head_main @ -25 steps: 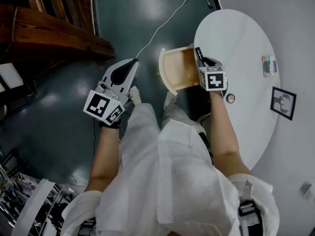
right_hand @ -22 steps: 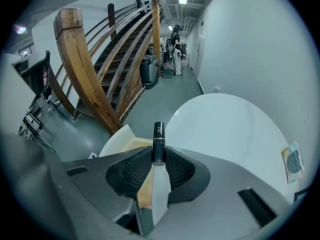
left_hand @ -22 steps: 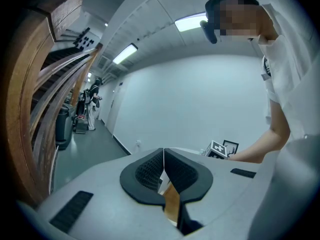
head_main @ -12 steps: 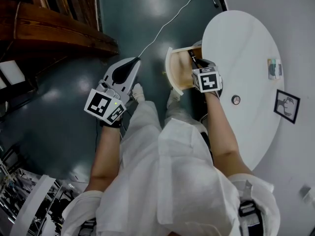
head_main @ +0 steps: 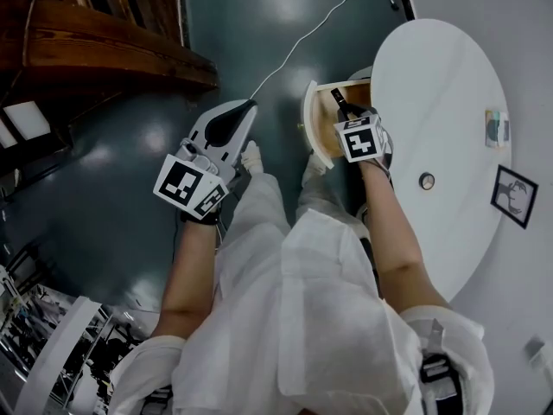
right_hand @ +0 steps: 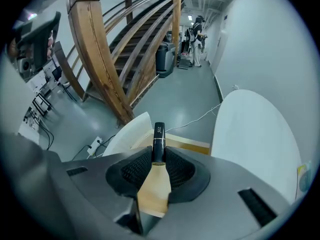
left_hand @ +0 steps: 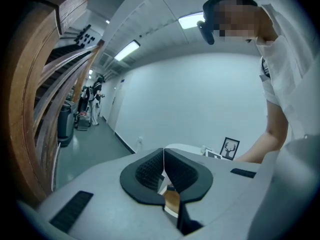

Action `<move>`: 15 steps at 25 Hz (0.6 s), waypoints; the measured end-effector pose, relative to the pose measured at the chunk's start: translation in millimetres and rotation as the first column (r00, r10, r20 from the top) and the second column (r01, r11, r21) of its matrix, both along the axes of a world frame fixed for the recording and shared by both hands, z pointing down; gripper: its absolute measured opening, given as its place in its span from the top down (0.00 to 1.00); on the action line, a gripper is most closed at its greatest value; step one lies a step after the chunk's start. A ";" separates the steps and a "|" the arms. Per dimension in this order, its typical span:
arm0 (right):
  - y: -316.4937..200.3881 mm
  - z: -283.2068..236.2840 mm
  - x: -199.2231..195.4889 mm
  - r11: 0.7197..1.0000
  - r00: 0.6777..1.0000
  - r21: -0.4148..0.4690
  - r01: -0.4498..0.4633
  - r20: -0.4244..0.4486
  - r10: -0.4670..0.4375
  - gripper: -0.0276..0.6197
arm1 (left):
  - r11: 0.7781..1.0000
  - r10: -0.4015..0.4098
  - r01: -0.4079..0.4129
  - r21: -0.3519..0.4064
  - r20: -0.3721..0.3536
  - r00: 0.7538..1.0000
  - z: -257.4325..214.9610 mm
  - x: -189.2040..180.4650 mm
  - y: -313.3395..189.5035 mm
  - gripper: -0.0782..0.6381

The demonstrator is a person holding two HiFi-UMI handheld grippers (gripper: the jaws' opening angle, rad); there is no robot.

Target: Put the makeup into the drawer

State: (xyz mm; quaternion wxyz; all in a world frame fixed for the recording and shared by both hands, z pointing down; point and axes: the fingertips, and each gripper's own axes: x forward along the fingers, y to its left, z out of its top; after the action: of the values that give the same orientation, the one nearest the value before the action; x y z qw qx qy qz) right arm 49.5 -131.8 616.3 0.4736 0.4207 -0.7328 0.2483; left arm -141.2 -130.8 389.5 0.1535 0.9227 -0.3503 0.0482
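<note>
Dark makeup tube (right_hand: 158, 143) clamped upright between the pads of the right hand-held gripper (right_hand: 158, 160), cap end sticking out past the jaw tips. In head view, tube (head_main: 340, 104) over the wooden inside of the open drawer (head_main: 323, 128), right hand-held gripper (head_main: 343, 113) pointing steeply down at it. Cannot tell if tube touches drawer bottom. Drawer pulled out at 9 o'clock from the white round counter (head_main: 449, 93), white front panel farthest from the counter. Left hand-held gripper (head_main: 245, 109) at 9 o'clock of the drawer, well apart, over the dark floor (head_main: 130, 171); jaws together, nothing between, per left gripper view (left_hand: 163, 165). On counter at 4 o'clock of drawer: small round thing (head_main: 427, 181), framed picture (head_main: 516, 195). White cable (head_main: 298, 41) on floor at 12 o'clock. Wooden staircase (head_main: 104, 50) at 10 o'clock.
</note>
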 end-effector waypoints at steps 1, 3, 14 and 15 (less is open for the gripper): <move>-4.8 -1.1 -2.7 1.000 1.000 0.007 -0.005 0.006 0.005 0.83 | 1.000 0.003 -0.003 -0.004 0.001 1.000 2.6 0.6 -0.8 0.87; -12.9 -3.0 -10.5 0.999 0.998 0.016 -0.037 0.051 0.036 0.83 | 1.000 0.008 -0.008 -0.013 -0.001 1.000 7.6 2.6 -2.4 0.87; 5.4 45.2 -13.6 0.986 0.981 -0.085 -0.142 0.118 0.152 0.83 | 0.998 0.050 -0.051 -0.029 -0.013 0.999 21.3 27.7 -10.6 0.87; 9.8 54.6 -12.3 0.983 0.980 -0.111 -0.149 0.115 0.162 0.83 | 0.998 0.053 -0.054 -0.031 -0.013 0.998 22.8 29.0 -11.2 0.87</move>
State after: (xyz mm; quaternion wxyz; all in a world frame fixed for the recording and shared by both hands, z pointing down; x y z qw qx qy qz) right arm 37.2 -122.0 670.9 0.4273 0.4360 -0.7119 0.3472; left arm -112.1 -142.0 412.3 0.1687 0.9295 -0.3238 0.0521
